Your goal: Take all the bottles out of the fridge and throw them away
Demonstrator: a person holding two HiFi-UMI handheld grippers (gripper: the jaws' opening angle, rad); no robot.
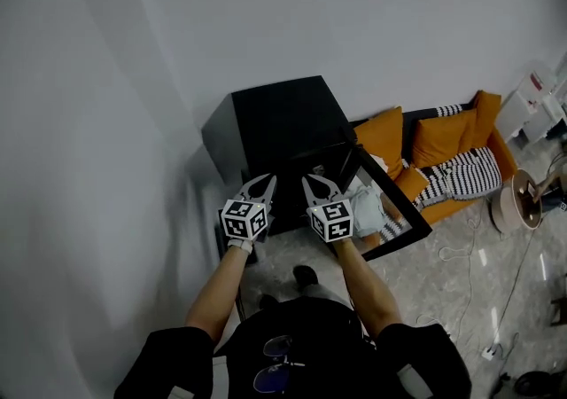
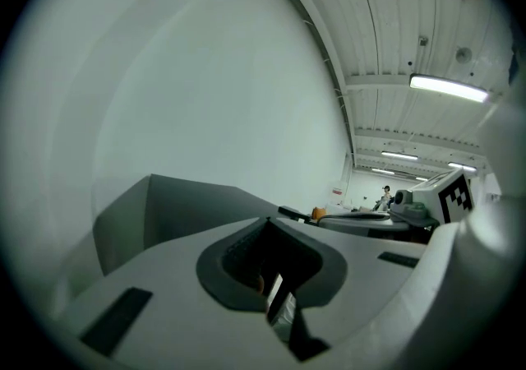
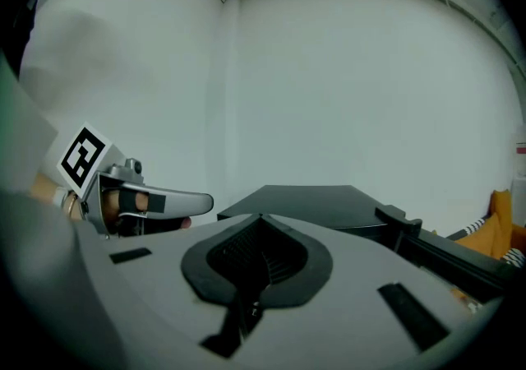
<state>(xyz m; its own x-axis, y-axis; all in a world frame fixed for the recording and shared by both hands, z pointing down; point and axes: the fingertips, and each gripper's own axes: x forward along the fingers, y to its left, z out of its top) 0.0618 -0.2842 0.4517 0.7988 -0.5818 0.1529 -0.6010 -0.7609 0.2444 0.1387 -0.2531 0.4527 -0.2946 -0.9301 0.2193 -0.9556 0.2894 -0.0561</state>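
A black mini fridge (image 1: 279, 118) stands against the white wall, and its door (image 1: 399, 215) hangs open to the right. Pale things (image 1: 368, 208) sit in the door shelf, too blurred to name. No bottle is plainly visible. My left gripper (image 1: 268, 179) and right gripper (image 1: 307, 179) hover side by side just before the fridge front, both shut and empty. In the left gripper view the jaws (image 2: 267, 220) meet at the tips, the fridge (image 2: 164, 204) lies ahead, and the right gripper (image 2: 329, 220) shows beside them. In the right gripper view the shut jaws (image 3: 260, 216) point over the fridge top (image 3: 320, 200).
An orange sofa (image 1: 443, 158) with striped cushions stands right of the fridge, behind the open door. A round stool (image 1: 518, 202) and loose cables (image 1: 478, 255) lie on the floor further right. The wall (image 1: 133, 78) closes off the left side.
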